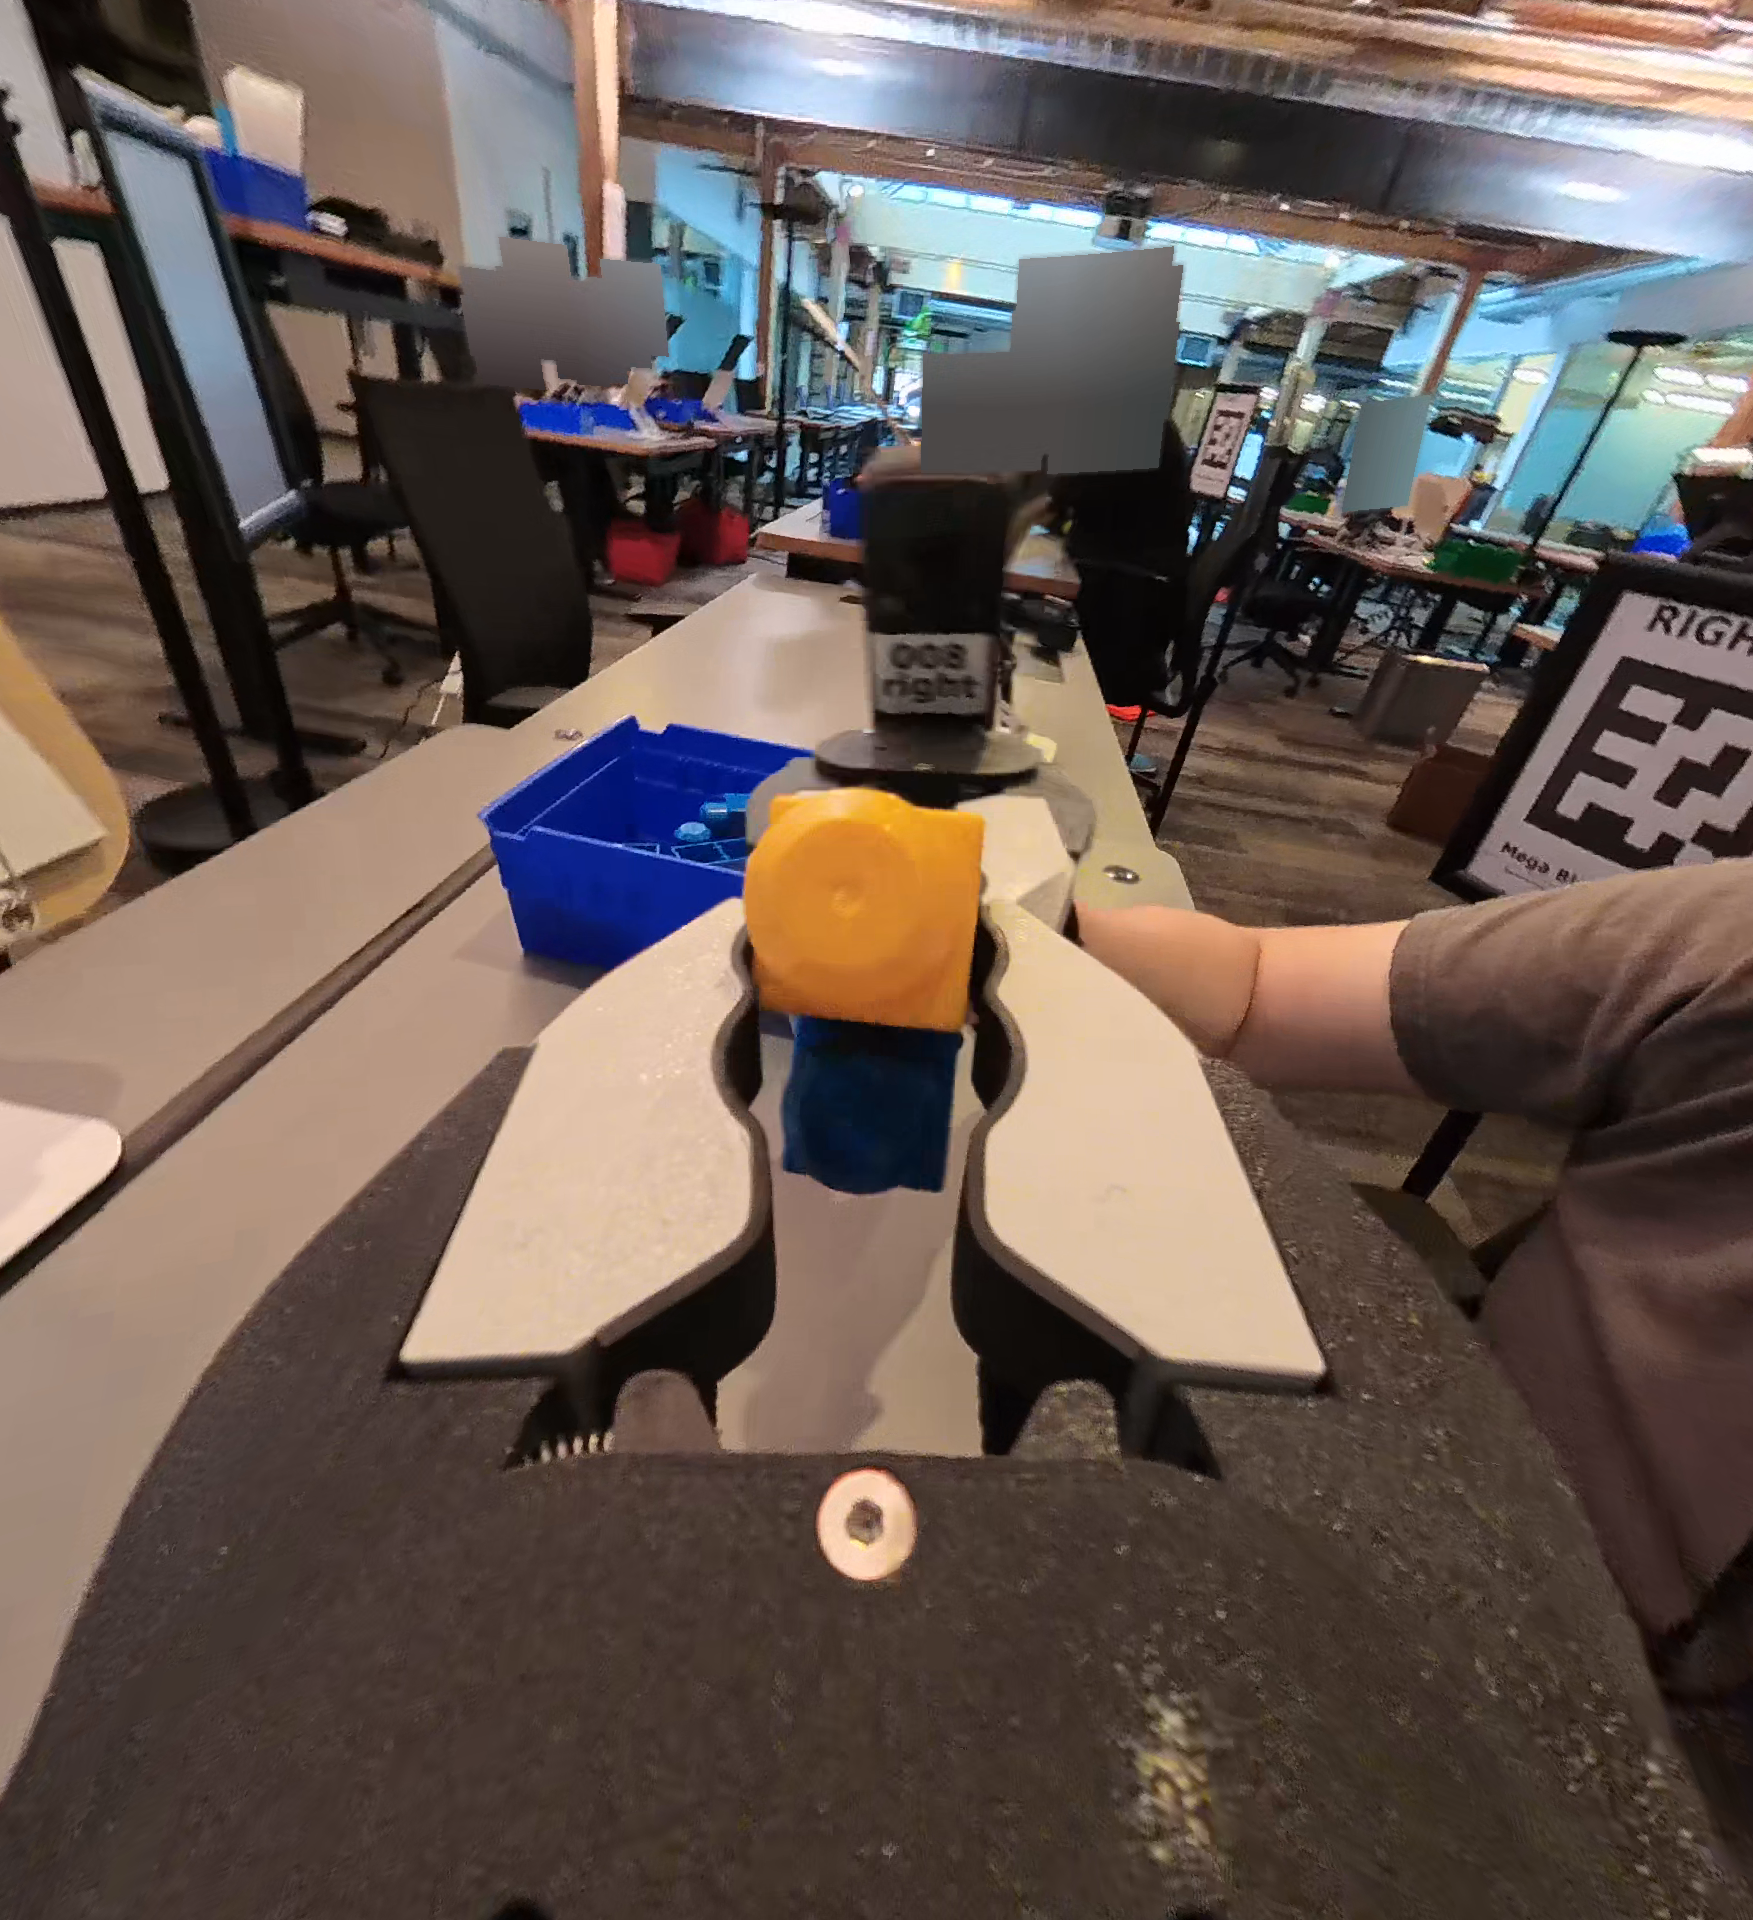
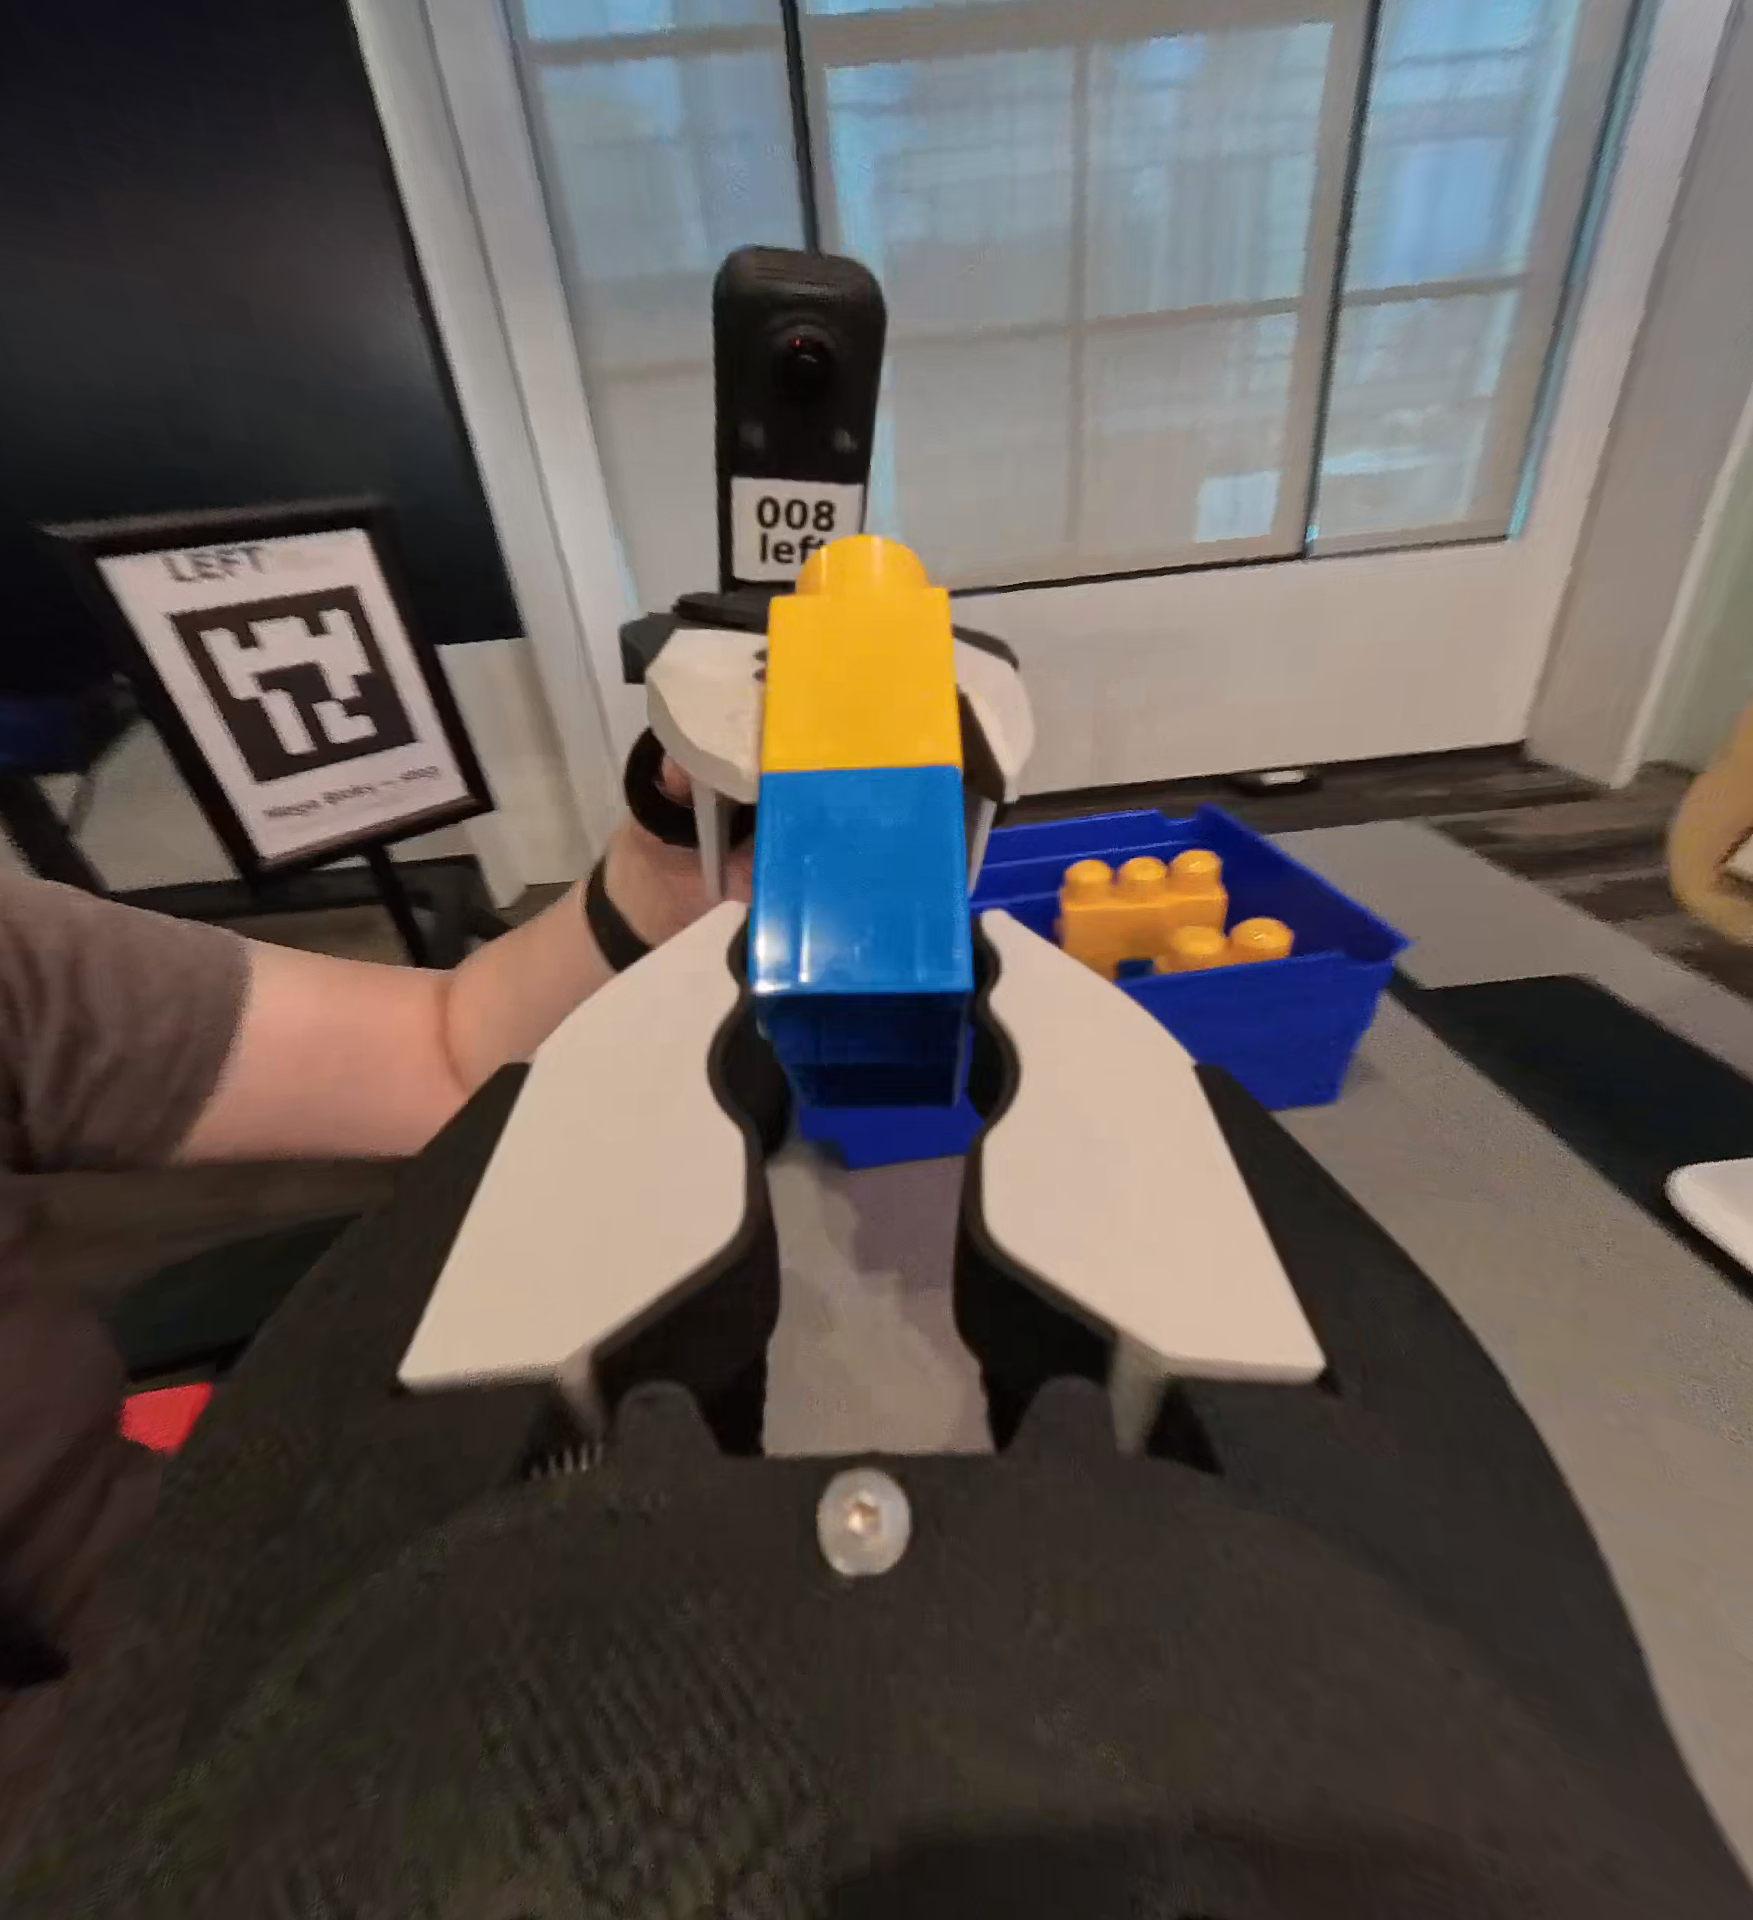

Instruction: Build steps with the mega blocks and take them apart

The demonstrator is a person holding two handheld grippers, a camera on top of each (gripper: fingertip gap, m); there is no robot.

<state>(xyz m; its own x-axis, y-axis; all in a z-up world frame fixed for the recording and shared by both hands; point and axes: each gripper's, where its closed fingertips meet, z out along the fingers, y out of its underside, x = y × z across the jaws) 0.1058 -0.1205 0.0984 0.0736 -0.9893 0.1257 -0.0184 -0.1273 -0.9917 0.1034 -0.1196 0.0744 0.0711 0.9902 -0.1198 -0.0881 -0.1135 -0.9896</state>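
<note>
our left gripper [image 1: 864, 971] is clamped on the yellow block [image 1: 856, 904], stud end toward its camera, and our right gripper [image 2: 861, 987] is clamped on the blue block [image 2: 859, 883] that is joined end to end with it, so we hold the two-block piece between both grippers above the grey table [image 1: 228, 935]. just beyond sits the blue bin [image 2: 1267, 1008], in which we see more yellow blocks [image 2: 1152, 914]; framed marker signs [image 2: 280, 686] stand off the table's side.
</note>
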